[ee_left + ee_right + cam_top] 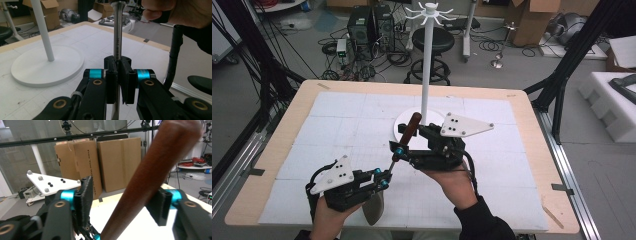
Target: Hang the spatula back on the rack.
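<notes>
1. holding a metal spatula (388, 172) by its steel shank, the left gripper (384, 179) has its jaws clamped tight, low over the near side of the table (272, 150).
2. the spatula's brown wooden handle (147, 180) slants up between the right gripper's (404, 146) pads (85, 195), which stand part open around it; one pad is close, the other looks apart.
3. the white hanging stand (428, 60) rises just behind, its hooks high overhead.
4. risk, as i see it: if the left lets go before the right pinches firmly, the spatula would tip and drop.
5. the round handle could also roll in a loose grip.
</notes>
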Demonstrator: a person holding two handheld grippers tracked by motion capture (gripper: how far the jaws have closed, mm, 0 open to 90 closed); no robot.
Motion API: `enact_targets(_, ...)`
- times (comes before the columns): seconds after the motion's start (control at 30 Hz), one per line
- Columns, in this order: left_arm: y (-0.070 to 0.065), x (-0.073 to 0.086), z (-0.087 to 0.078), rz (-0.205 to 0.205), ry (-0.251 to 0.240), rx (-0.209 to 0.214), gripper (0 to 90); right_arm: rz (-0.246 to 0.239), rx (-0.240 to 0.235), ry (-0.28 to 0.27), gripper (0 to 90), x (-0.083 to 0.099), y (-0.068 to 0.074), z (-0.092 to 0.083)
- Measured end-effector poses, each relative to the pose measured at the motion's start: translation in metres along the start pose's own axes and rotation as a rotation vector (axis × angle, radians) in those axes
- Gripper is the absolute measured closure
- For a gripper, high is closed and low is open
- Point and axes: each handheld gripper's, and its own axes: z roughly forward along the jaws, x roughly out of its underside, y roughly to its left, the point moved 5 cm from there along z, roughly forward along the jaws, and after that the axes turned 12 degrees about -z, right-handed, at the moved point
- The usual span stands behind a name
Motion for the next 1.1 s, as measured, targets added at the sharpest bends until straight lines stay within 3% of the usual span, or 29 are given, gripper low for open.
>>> enact_targets(0.1, -0.003, -0.001, 0.001, 0.012, 0.003, 0.005, 83.9, 0.011, -0.013, -0.017, 54.8, -0.002, 0.002, -0.001)
enact_targets(0.23, -0.007, -0.002, 0.004, 0.028, 0.009, 0.010, 83.9, -0.012, -0.009, -0.027, 68.8, -0.005, 0.005, -0.004)
enact_targets(0.47, -0.011, -0.005, 0.004, 0.033, -0.019, 0.038, 83.8, 0.016, -0.035, -0.025, 71.8, -0.014, 0.009, -0.005)
enact_targets(0.5, -0.012, -0.005, 0.003, 0.033, -0.024, 0.041, 83.6, 0.017, -0.065, -0.018, 72.8, -0.018, 0.013, -0.003)
enact_targets(0.67, -0.014, -0.006, 0.002, 0.023, -0.056, 0.080, 83.2, 0.005, -0.118, -0.007, 73.3, -0.027, 0.018, 0.003)
enact_targets(0.8, -0.015, -0.005, 0.002, 0.011, -0.064, 0.146, 81.6, 0.000, -0.162, -0.003, 73.4, -0.031, 0.019, 0.007)
enact_targets(0.87, -0.016, -0.003, 0.004, 0.013, -0.046, 0.181, 70.8, 0.000, -0.209, 0.002, 73.4, -0.030, 0.018, 0.010)
enact_targets(0.93, -0.018, -0.002, 0.005, 0.017, -0.039, 0.209, 68.3, 0.001, -0.222, 0.004, 73.4, -0.029, 0.017, 0.010)
enact_targets(1.1, -0.022, -0.002, 0.004, 0.020, -0.038, 0.272, 66.4, -0.006, -0.356, -0.061, 73.4, -0.032, 0.019, 0.008)
